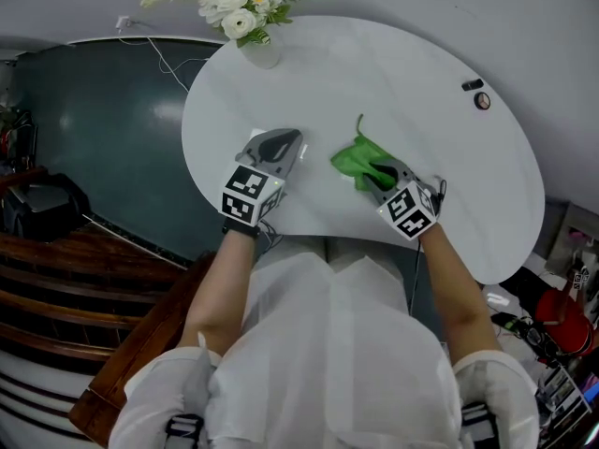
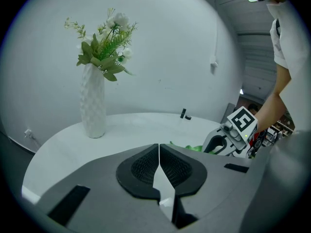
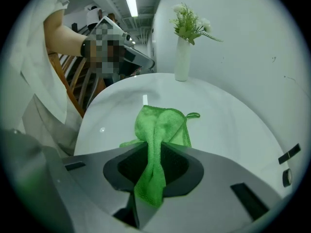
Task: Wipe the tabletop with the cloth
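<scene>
- Cloth point(image 3: 159, 130): green, bunched. Lies on the white tabletop point(image 1: 402, 73) near the person's edge, right of centre. One narrow fold runs back between the jaws. The rest fans out flat on the surface ahead of them. The long axis follows the gripper's line, pointing away from the person. A thin hanging loop sits at the far corner.
- Right gripper point(image 1: 378, 174): jaws clamped on the cloth's gathered fold, tips low at the tabletop.
- Left gripper point(image 2: 159, 160): jaws pressed together, nothing between them. It sits over the tabletop, left of the cloth and apart from it.
- Vase point(image 2: 93, 108): white, textured, upright at the far edge, holding white flowers and greenery.
- Two small dark objects point(image 1: 477, 94): far right of the tabletop, well apart from the cloth.
</scene>
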{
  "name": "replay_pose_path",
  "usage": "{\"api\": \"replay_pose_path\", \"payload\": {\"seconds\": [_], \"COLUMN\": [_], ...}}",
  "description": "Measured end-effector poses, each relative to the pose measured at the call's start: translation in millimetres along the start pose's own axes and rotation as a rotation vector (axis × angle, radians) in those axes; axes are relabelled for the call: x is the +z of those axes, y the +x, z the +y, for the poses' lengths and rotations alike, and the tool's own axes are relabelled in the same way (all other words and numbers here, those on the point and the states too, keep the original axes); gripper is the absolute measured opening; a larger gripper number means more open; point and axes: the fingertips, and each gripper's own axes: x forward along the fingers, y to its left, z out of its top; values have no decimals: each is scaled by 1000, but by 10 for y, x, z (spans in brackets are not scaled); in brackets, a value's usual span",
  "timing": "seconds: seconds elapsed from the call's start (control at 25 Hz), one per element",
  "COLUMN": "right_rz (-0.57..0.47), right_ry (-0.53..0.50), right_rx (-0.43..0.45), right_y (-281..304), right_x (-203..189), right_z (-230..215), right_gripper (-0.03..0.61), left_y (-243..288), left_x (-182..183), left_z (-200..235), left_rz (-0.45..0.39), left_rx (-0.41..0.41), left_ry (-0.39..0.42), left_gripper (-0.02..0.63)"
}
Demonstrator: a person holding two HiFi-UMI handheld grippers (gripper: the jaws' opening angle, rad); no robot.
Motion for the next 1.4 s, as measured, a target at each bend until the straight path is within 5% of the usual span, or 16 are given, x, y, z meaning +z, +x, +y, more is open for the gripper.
{"api": "replay_pose_path", "payload": {"seconds": [0.48, 0.68, 1.4], "right_rz": [31, 20, -8], "right_ry": [-104, -171, -210], "right_rx": [265, 322, 36], "right_y": [30, 176, 987], "right_x": [-19, 182, 1317], "right_z": [958, 990, -1166], "right_gripper": [74, 74, 74], "left_y": [-171, -239, -331], "left_x": [-208, -231, -232], "left_z": [28, 157, 724], "left_rz": [18, 12, -24], "left_rx": [-1, 24, 119], "left_ry": [-18, -38, -122], "left_gripper": [18, 20, 20]}}
